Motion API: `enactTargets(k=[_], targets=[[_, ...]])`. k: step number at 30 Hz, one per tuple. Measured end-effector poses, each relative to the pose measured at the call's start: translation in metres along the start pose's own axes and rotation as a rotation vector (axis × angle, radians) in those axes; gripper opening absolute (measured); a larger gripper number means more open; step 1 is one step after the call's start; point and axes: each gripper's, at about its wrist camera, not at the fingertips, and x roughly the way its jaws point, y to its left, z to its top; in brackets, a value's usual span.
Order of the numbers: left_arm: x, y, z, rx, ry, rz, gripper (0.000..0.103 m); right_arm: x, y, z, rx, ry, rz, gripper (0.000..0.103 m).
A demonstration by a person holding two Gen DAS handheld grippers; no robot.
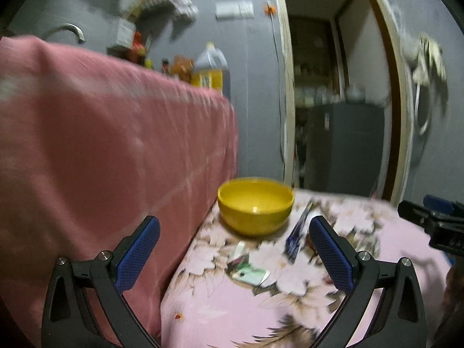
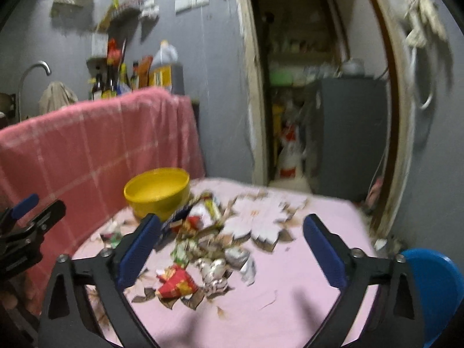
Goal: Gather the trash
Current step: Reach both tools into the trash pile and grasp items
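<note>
A yellow bowl (image 1: 255, 206) (image 2: 158, 192) stands at the far left of a table under a pink flowered cloth (image 1: 220, 310) (image 2: 290, 298). Several wrappers lie in front of it: a red packet (image 2: 177, 284), crumpled silver foil (image 2: 216, 272), a yellow-green wrapper (image 2: 213, 207), a green-white packet (image 1: 252, 274) and a dark blue wrapper (image 1: 297, 236). My left gripper (image 1: 234, 235) hangs open over the table's left edge, short of the bowl. My right gripper (image 2: 232, 232) is open above the trash pile, nothing between its fingers. Each gripper shows at the other view's edge.
A pink checked cloth (image 1: 101, 150) (image 2: 95, 148) drapes a tall surface left of the table. Bottles and an oil jug (image 2: 165, 66) stand behind it by a tap (image 2: 36, 71). A doorway (image 2: 319, 101) opens beyond the table. A blue round seat (image 2: 435, 287) is at the lower right.
</note>
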Motion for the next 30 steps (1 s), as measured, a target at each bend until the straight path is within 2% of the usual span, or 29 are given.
enactTargets(k=[4, 7, 9, 11, 15, 17, 18, 20, 21, 23, 27, 30], targets=[[0.033, 0.006, -0.007, -0.014, 0.143, -0.041, 0.083, 0.03, -0.003, -0.015, 0.026, 0.151, 0.047, 0.079], [0.054, 0.017, -0.012, -0.062, 0.241, -0.057, 0.07, 0.048, -0.006, -0.024, 0.047, 0.241, 0.069, 0.063], [0.064, 0.023, -0.014, -0.088, 0.282, -0.072, 0.066, 0.059, -0.006, -0.027, 0.054, 0.295, 0.085, 0.053], [0.074, 0.029, -0.016, -0.112, 0.322, -0.104, 0.056, 0.067, -0.005, -0.03, 0.053, 0.336, 0.105, 0.051], [0.088, 0.034, -0.019, -0.139, 0.39, -0.148, 0.044, 0.08, 0.003, -0.038, 0.025, 0.403, 0.133, 0.044], [0.095, 0.034, -0.019, -0.155, 0.418, -0.171, 0.03, 0.084, 0.005, -0.039, 0.018, 0.423, 0.139, 0.042], [0.097, 0.035, -0.019, -0.161, 0.429, -0.185, 0.026, 0.087, 0.006, -0.041, 0.016, 0.439, 0.139, 0.039], [0.098, 0.037, -0.019, -0.143, 0.411, -0.174, 0.011, 0.091, 0.005, -0.043, 0.023, 0.458, 0.14, 0.031], [0.097, 0.038, -0.018, -0.143, 0.411, -0.181, 0.009, 0.091, 0.005, -0.043, 0.026, 0.46, 0.141, 0.026], [0.093, 0.04, -0.015, -0.142, 0.404, -0.194, 0.002, 0.092, 0.004, -0.043, 0.03, 0.459, 0.143, 0.024], [0.08, 0.036, -0.009, -0.135, 0.377, -0.201, 0.001, 0.086, 0.001, -0.044, 0.042, 0.442, 0.165, 0.023], [0.065, 0.024, -0.003, -0.124, 0.351, -0.215, 0.001, 0.073, -0.001, -0.042, 0.05, 0.398, 0.174, 0.022]])
